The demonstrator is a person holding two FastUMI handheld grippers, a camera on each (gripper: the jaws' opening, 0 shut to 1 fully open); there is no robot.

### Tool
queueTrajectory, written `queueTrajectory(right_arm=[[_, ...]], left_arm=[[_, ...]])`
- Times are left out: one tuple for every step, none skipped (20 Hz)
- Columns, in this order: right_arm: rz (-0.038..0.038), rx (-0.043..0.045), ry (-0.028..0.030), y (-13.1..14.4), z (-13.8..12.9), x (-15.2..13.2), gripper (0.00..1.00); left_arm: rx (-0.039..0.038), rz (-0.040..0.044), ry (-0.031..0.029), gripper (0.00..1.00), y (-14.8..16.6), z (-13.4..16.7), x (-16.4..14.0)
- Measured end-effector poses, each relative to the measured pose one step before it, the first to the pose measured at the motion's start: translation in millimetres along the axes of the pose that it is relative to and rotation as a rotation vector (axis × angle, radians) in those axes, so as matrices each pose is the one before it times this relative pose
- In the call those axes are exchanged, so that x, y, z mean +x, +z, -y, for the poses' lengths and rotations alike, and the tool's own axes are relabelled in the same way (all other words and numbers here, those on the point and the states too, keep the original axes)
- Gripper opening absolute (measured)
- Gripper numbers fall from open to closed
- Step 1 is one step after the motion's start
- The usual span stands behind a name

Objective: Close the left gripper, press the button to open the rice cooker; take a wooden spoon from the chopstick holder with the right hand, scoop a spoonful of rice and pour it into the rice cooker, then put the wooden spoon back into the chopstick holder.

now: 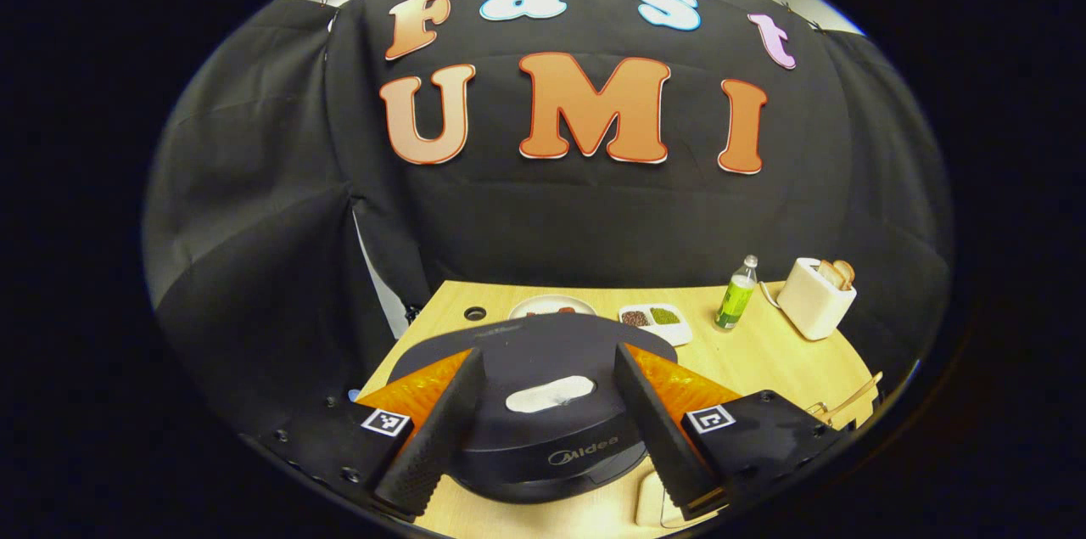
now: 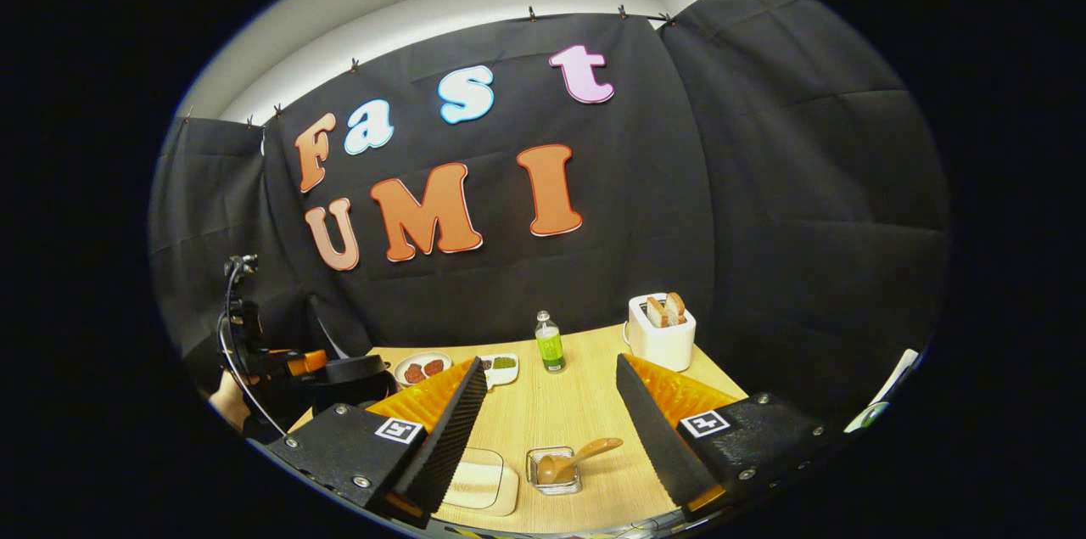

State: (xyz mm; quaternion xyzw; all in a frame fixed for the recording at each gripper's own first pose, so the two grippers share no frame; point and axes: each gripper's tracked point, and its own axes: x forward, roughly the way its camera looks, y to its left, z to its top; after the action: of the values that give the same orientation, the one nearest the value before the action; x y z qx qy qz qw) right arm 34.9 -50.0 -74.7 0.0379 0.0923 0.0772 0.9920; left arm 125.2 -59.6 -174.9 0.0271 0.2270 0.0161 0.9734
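Observation:
The black rice cooker [image 1: 543,429] sits closed on the wooden table, right under my left gripper [image 1: 550,350], which is open with its fingers spread across the lid. In the right gripper view the cooker [image 2: 356,378] is at the far left, with the left gripper [image 2: 297,362] held just above it. My right gripper [image 2: 550,361] is open and holds nothing. Below and between its fingers, a wooden spoon [image 2: 585,451] leans in a small clear holder [image 2: 553,471]. The spoon's handle [image 1: 853,399] also pokes up at the table's right edge in the left gripper view.
A cream rounded-square container [image 2: 479,480] lies left of the holder. Along the back of the table stand a plate of reddish food [image 2: 422,369], a divided dish of grains [image 2: 501,363], a green bottle [image 2: 550,344] and a white toaster with bread [image 2: 662,334].

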Motion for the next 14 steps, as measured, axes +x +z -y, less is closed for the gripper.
queueTrajectory(right_arm=[[-0.0084, -0.00084, 0.00281, -2.3, 0.5, -0.36, 0.95], [-0.0078, 0.00159, 0.00393, -2.85, -0.4, -0.61, 0.95], [-0.00716, 0.00116, 0.00588, -2.16, -0.68, -0.01, 0.95], [-0.0082, 0.00166, 0.00323, -2.12, -0.79, 0.98, 0.95], [-0.00782, 0.00214, 0.00221, -2.52, -0.86, 1.88, 0.95], [-0.0084, 0.00304, 0.00255, -2.43, -0.85, 0.64, 0.95], [-0.00915, 0.003, 0.00405, -2.49, -1.41, 0.23, 0.95], [-0.00833, 0.00237, 0.00583, -2.05, -1.67, -0.5, 0.95], [-0.00501, 0.0002, 0.00338, -1.02, -0.81, 0.53, 0.95], [-0.00289, -0.00214, 0.00108, -1.41, -0.67, 0.17, 0.95], [-0.00148, -0.00164, -0.00118, -1.36, 0.57, 0.94, 0.95], [-0.00343, 0.0008, -0.00115, -1.72, -0.38, -0.28, 0.95], [-0.00291, 0.00294, 0.00039, -2.12, 0.35, -0.65, 0.95], [-0.00419, 0.00357, -0.00039, -1.9, -0.2, -0.78, 0.95]], left_arm=[[-0.00685, -0.01313, 0.0144, 0.99, -14.45, -2.63, 0.62], [-0.00975, -0.00556, 0.00239, 1.0, -14.11, -0.98, 1.54], [-0.00941, -0.009, 0.00575, 0.99, -11.19, -0.51, 1.78], [0.00186, -0.00003, 0.00505, 0.99, -7.4, 0.46, 0.85], [0.0195, 0.00977, 0.00634, 1.0, -4.33, 2.05, 1.97], [0.02062, 0.00723, 0.00699, 1.0, -5.46, 2.33, 1.7], [0.01032, -0.00384, 0.00833, 0.98, -7.32, 1.09, 2.04], [0.00282, -0.02052, 0.00807, 0.98, -9.99, -0.34, 1.37], [0.00451, 0.0529, 0.0031, 0.99, 3.46, -1.9, -1.63], [-0.0041, 0.02173, 0.01356, 0.99, 4.08, 1.35, 0.07], [-0.00866, 0.00045, 0.01375, 0.98, -4.47, 1.18, 1.66], [0.01607, 0.04039, 0.00622, 1.0, 0.34, -0.02, -0.26], [0.01992, 0.01578, 0.00329, 1.0, -1.36, 0.5, 0.05], [0.00145, 0.00374, 0.0004, 1.0, -4.51, 1.66, -0.15]])
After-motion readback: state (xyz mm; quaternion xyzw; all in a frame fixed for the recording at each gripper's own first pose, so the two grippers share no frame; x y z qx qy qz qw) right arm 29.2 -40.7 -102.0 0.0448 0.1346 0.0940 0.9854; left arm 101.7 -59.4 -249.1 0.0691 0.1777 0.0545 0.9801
